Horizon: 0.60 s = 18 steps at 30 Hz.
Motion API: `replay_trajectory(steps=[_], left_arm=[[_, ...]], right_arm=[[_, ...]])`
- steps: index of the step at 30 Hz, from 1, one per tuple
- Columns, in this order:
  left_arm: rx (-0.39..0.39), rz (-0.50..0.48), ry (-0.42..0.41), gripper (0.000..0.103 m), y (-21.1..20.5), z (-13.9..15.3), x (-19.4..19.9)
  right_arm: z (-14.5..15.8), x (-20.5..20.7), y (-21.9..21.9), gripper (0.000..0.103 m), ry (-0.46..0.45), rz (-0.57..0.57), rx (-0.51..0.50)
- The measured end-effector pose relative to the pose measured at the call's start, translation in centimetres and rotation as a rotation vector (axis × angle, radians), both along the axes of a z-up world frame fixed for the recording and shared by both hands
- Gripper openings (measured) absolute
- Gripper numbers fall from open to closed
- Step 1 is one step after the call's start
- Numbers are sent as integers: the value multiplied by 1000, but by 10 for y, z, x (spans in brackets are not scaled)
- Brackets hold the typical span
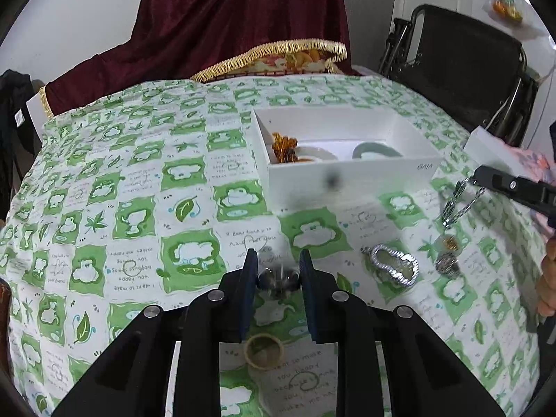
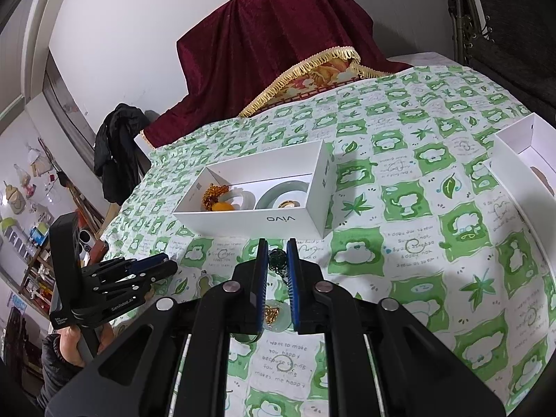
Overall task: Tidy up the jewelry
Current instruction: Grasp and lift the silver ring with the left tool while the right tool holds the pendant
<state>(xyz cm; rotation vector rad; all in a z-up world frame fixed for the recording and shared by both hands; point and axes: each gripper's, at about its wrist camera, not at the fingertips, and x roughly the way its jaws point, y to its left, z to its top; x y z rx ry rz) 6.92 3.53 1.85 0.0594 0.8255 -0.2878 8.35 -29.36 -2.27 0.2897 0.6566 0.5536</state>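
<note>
Both claws hold jewelry above the green-checked tablecloth [image 1: 132,187].

The left gripper [image 1: 278,271] is clenched on a blurred beaded piece [image 1: 278,278], likely a dark bracelet, with a tan ring [image 1: 263,350] lying on the cloth beneath it. The right gripper [image 2: 278,260] pinches a silver chain [image 1: 458,201] that hangs over a silver-framed pendant [image 1: 394,266] and small charms [image 1: 448,253]. Farther out sits the white box [image 2: 257,217], holding amber beads [image 2: 213,193] and a jade bangle [image 2: 286,193].
</note>
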Motion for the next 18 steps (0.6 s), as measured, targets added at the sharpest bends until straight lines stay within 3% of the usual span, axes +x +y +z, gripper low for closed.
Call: replay_trajectory(steps=[7, 11, 13, 14, 18], left_arm=[[-41, -29, -51, 20, -10, 29, 4], [-41, -49, -35, 20, -15, 28, 5], [-36, -31, -31, 32, -9, 23, 0], [-34, -21, -30, 46, -6, 21, -3], [-28, -13, -8, 49, 3, 12, -11]], right_arm=[[11, -5, 1, 10, -35, 10, 21], [24, -9, 3, 10, -76, 21, 39], [25, -9, 2, 10, -80, 22, 42], [23, -8, 1, 10, -74, 21, 43], [19, -4, 0, 10, -47, 23, 50]])
